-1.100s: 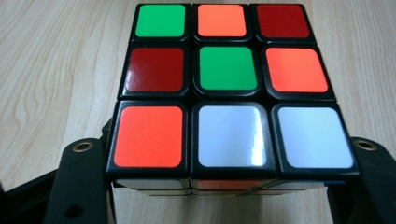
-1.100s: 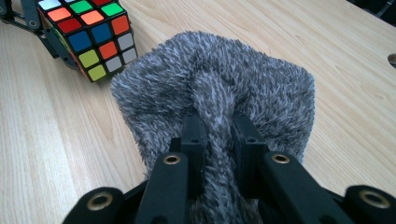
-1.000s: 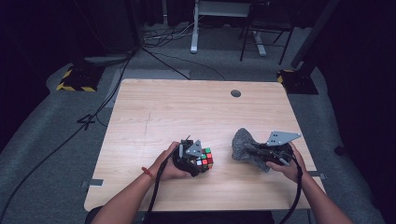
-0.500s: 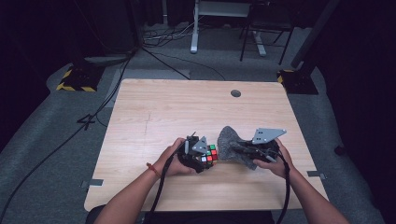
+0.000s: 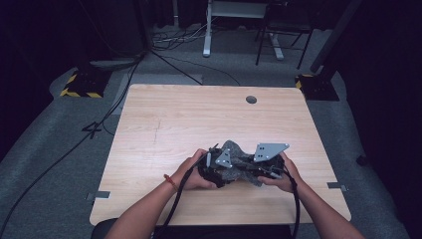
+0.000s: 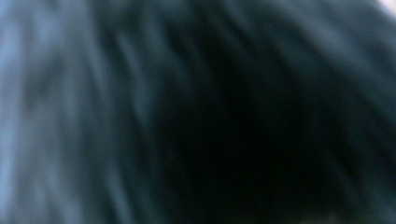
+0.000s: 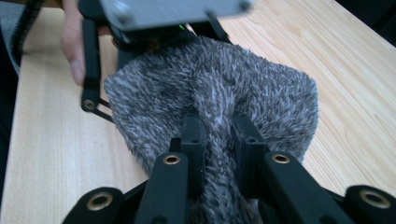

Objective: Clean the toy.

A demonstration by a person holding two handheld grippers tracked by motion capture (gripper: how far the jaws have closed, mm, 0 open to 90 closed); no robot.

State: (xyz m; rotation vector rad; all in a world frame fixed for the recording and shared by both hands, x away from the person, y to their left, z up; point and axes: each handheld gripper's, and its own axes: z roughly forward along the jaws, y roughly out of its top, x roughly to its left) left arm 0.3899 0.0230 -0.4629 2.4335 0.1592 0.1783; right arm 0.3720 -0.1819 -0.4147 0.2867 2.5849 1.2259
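**Both tongs meet at a furry grey cloth near the table's front edge**

The right tongs (image 5: pixel 251 174) are clamped on a furry grey cloth (image 5: pixel 234 162), and the left tongs (image 5: pixel 214 172) sit closed tight right beside them, under that same cloth. In the high view the two hands come together over the front middle of the wooden table (image 5: pixel 199 114). The left hand (image 5: pixel 191 172) and the right hand (image 5: pixel 281 174) each grip a tool, and the cloth lies draped across the gap between them, covering the front of the left tongs. What the left tongs hold cannot be made out here, since the cloth hides their tips. A small dark round hole (image 5: pixel 251 99) sits far off toward the back of the table.

The left gripper view is a dark, blurred smear of grey and black fibres pressed close to the lens; nothing in it can be told apart.

In the right gripper view the two black jaws rise from the bottom and pinch a fold of the cloth (image 7: pixel 219 98) between them, the pile bunching up in a ridge at the pads. The rest of the cloth spreads out beyond, over the pale wood. At the top stands the left tongs' grey plate (image 7: pixel 173 9), touching the cloth's far edge, with a thumb (image 7: pixel 72 42) of the left hand beside it.
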